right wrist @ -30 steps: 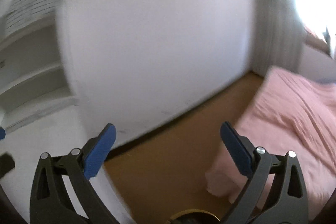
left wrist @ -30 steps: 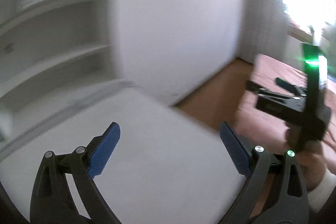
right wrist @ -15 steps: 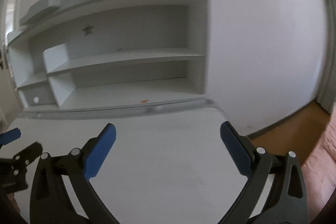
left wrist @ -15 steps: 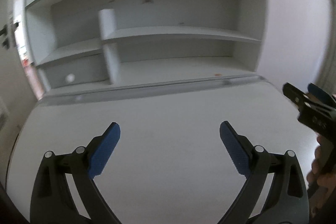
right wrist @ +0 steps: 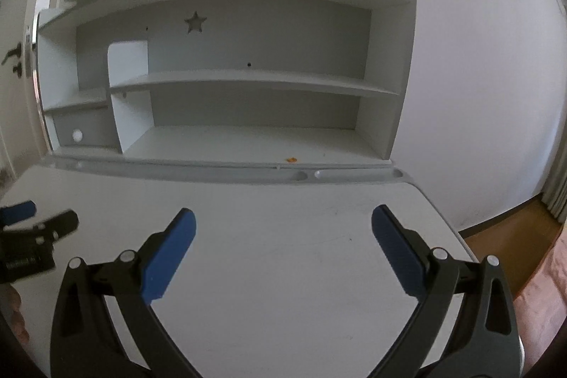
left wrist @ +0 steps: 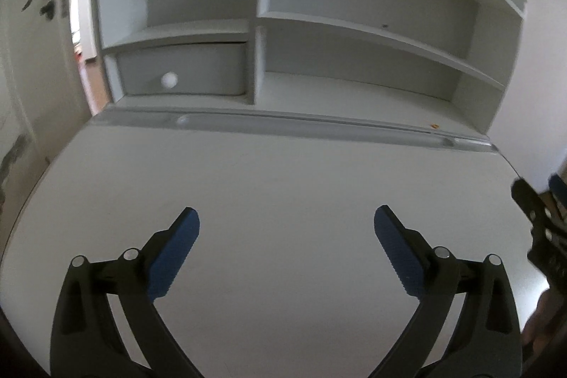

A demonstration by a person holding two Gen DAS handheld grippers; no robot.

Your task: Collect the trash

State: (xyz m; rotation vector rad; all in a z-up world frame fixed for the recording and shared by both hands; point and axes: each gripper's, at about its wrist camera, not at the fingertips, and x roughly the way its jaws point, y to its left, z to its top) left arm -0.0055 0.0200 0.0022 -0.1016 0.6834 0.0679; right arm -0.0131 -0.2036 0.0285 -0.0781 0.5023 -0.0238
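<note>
A tiny orange scrap (right wrist: 292, 159) lies at the front of the lowest shelf of the white hutch (right wrist: 226, 84); in the left wrist view the same scrap (left wrist: 433, 126) sits far right by the hutch's side wall. My left gripper (left wrist: 285, 229) hovers open over the white desk (left wrist: 283, 186), nothing between its blue pads. My right gripper (right wrist: 283, 229) is also open and empty above the desk (right wrist: 283, 211), well short of the scrap. Each gripper shows at the edge of the other's view.
A grey pen groove (right wrist: 226, 174) runs along the desk's back edge. A small drawer with a round white knob (left wrist: 169, 79) sits low left in the hutch. A door (left wrist: 39, 23) stands at left; wooden floor (right wrist: 510, 229) and pink bedding (right wrist: 545, 275) lie right.
Both cameras have swung left from the wall, floor and bed to face the desk and hutch squarely. Both grippers stayed open and empty.
</note>
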